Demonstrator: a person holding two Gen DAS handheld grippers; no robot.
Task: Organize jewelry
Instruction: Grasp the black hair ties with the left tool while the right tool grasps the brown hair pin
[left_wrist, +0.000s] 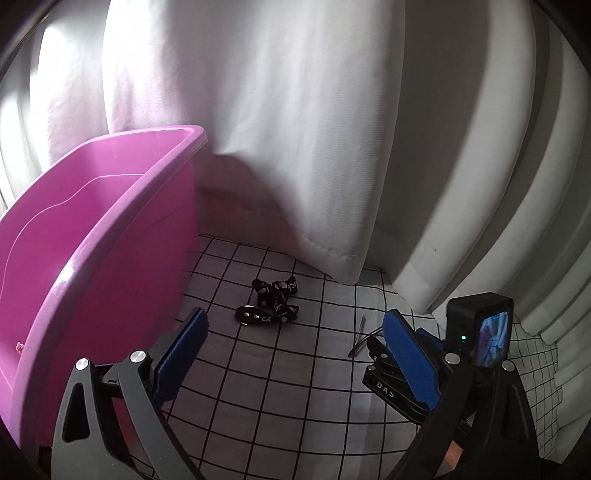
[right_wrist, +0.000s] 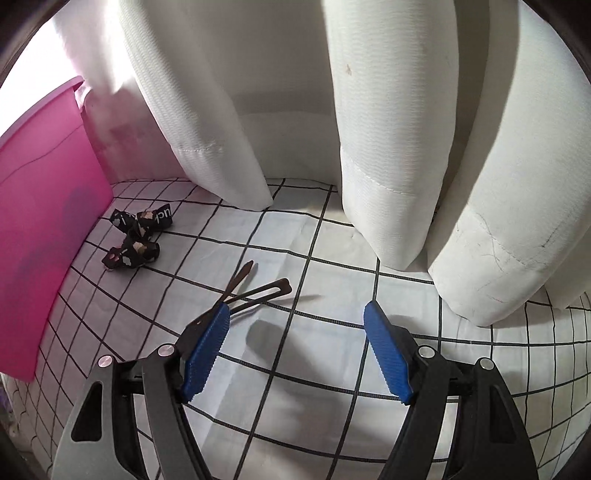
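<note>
A tangle of black strap jewelry with white letters (left_wrist: 267, 302) (right_wrist: 136, 236) lies on the checked cloth beside the pink bin (left_wrist: 110, 229) (right_wrist: 44, 206). Thin dark metal clips (right_wrist: 255, 288) (left_wrist: 360, 332) lie further right. My left gripper (left_wrist: 295, 317) hangs open above the cloth, just short of the black tangle, with nothing between its blue pads. My right gripper (right_wrist: 295, 332) is open and empty too; its left pad (right_wrist: 205, 347) covers the near ends of the clips. A small pink beaded piece (left_wrist: 18, 347) rests inside the bin.
White curtains (left_wrist: 295, 129) (right_wrist: 388, 147) hang down to the cloth at the back and right. The right gripper's camera body (left_wrist: 480, 332) stands close beside my left gripper's right finger. The white cloth with black grid lines (right_wrist: 332, 258) covers the surface.
</note>
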